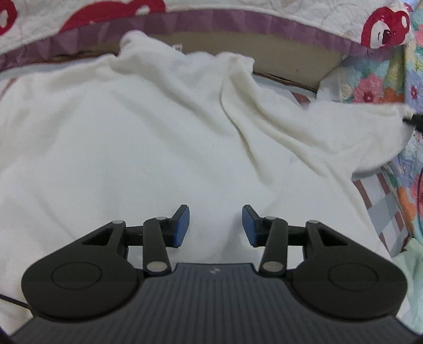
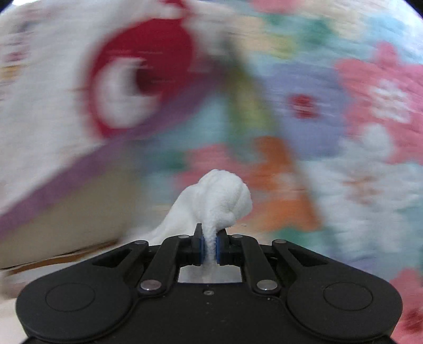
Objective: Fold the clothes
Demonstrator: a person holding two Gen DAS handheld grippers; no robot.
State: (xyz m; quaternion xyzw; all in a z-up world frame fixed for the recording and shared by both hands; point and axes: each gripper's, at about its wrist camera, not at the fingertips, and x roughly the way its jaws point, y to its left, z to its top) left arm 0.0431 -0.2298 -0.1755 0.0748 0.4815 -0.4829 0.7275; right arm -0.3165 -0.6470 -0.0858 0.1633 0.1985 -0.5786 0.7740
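A white fleece garment (image 1: pixel 158 127) lies spread and creased over the bed in the left wrist view. My left gripper (image 1: pixel 215 225) is open just above the garment's near part, with nothing between its blue pads. My right gripper (image 2: pixel 208 243) is shut on a bunched end of the white garment (image 2: pixel 222 198), which sticks up beyond the fingers. In the left wrist view this held end is stretched out to the far right, where the tip of the right gripper (image 1: pixel 415 119) shows at the frame edge.
A quilt with red shapes and a purple border (image 1: pixel 211 21) hangs at the back. A floral blanket (image 1: pixel 370 84) lies at the right, with a checked sheet (image 1: pixel 383 206) below it. The right wrist view's background is motion-blurred.
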